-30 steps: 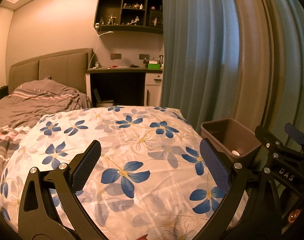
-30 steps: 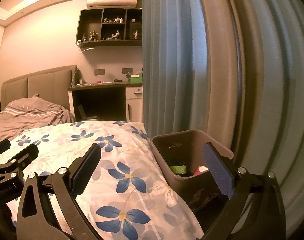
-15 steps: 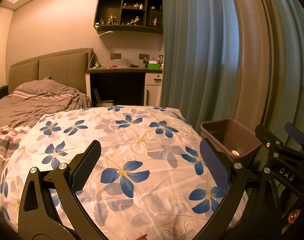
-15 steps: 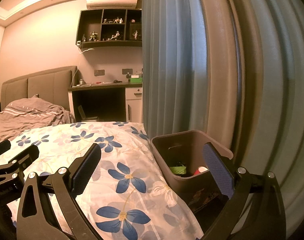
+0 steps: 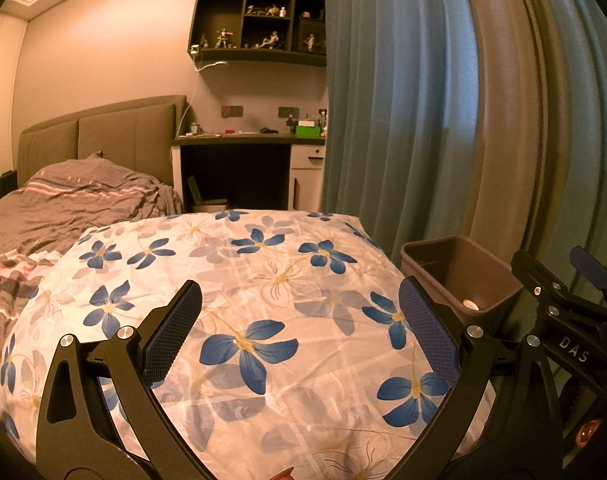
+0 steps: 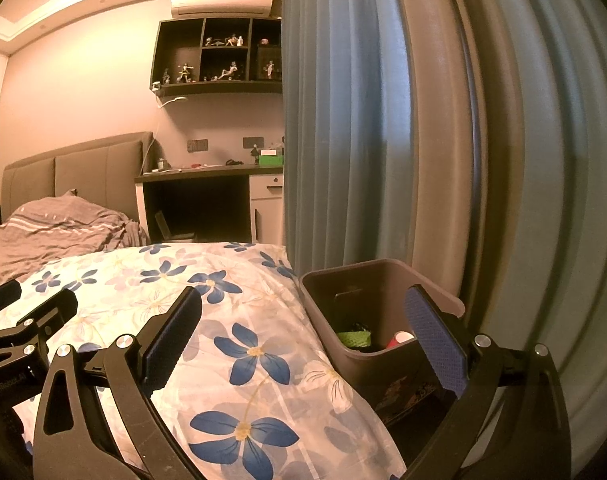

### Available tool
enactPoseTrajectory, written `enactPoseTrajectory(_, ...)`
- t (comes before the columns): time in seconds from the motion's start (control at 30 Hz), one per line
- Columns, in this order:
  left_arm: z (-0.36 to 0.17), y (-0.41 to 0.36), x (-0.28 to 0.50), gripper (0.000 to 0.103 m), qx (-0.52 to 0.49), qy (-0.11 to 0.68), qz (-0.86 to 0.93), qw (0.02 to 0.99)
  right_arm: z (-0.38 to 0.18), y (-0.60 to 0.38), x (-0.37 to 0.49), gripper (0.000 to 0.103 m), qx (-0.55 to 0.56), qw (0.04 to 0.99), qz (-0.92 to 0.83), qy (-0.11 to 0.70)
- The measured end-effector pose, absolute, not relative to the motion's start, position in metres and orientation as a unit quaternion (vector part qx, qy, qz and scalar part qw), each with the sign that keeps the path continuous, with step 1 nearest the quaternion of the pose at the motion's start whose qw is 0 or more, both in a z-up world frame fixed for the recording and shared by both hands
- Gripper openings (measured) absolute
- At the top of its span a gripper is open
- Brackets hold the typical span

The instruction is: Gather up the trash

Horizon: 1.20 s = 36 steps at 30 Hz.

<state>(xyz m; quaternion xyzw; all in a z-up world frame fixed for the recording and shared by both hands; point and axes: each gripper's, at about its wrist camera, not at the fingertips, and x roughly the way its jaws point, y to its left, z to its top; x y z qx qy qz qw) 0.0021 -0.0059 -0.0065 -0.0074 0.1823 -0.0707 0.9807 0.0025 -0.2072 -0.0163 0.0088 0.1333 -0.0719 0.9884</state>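
Warm amber light fills a bedroom with pinkish walls and heavy teal curtains (image 5: 403,120) falling in deep vertical folds; the left gripper (image 5: 299,330) hangs over a glossy white quilt (image 5: 263,272) printed with blue five-petalled flowers, its jaws spread wide and holding nothing, the fingers' pads (image 5: 175,332) a dark blue diamond-knurled rubber on matte black triangular arms with silver screw heads; the right gripper (image 6: 303,334) is likewise wide open and empty, one pad over the quilt at 9 o'clock and the other in front of the bin at 3 o'clock, touching neither as far as can be seen; the trash bin (image 6: 383,280), a smooth brown plastic tub with rounded corners and a rolled rim, stands just beside the quilt's edge against the curtains, at 3 o'clock in the left wrist view and near centre-right in the right wrist view; inside it lie a crumpled green wrapper (image 6: 353,337) and a red item with a white round top (image 6: 401,338); further out at 10 o'clock a rumpled grey-brown striped blanket (image 5: 75,200) lies below a padded taupe headboard (image 5: 103,132); at 12 o'clock a dark desk (image 5: 247,140) carries a green box (image 5: 307,130), with dark wall shelves (image 5: 259,24) of small figurines and a white air conditioner (image 6: 223,0) above.
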Motion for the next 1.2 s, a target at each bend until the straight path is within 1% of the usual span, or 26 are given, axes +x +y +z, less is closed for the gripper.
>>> enactPoseTrajectory(1.2, -0.0075, -0.0118, 0.0007, 0.097, -0.007, 0.184, -0.072, 0.980, -0.0176, -0.2138, 0.0000, 0.097, 0.013, 0.989, -0.073, 0.131)
